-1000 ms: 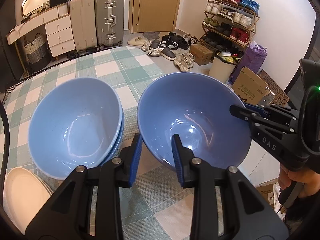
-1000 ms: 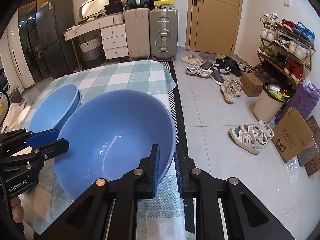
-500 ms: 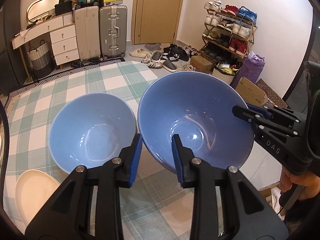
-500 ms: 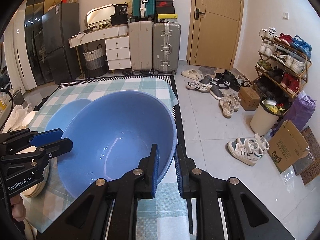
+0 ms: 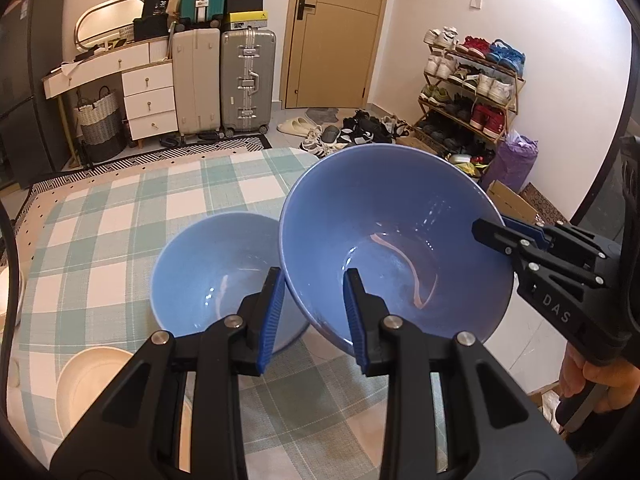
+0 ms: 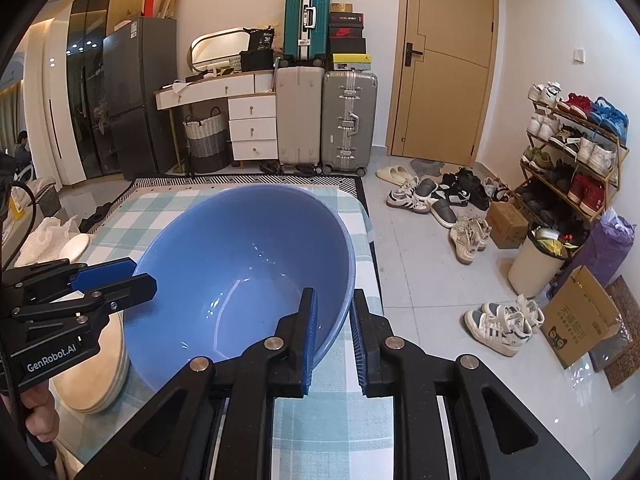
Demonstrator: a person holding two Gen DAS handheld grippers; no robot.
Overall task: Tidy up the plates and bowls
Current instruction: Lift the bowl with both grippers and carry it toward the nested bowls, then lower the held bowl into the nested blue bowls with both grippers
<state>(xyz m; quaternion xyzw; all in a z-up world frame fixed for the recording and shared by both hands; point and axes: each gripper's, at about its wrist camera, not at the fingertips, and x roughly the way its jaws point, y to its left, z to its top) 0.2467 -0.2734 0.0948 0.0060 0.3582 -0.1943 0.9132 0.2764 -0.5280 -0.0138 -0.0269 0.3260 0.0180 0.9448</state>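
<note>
With each hand-held gripper (image 5: 314, 312) (image 6: 334, 330) pinching opposite rims of the raised blue bowl (image 5: 394, 248), keep it level and lower it squarely into the second bowl (image 5: 218, 280) on the counter (image 5: 120, 216).

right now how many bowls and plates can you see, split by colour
blue bowls: 2, the held bowl gripped by the left gripper and the right gripper, and the bowl on the table
cream plates: more than 1, a stack of cream plates, exact count unclear
total: 2 bowls plus one plate stack
</note>
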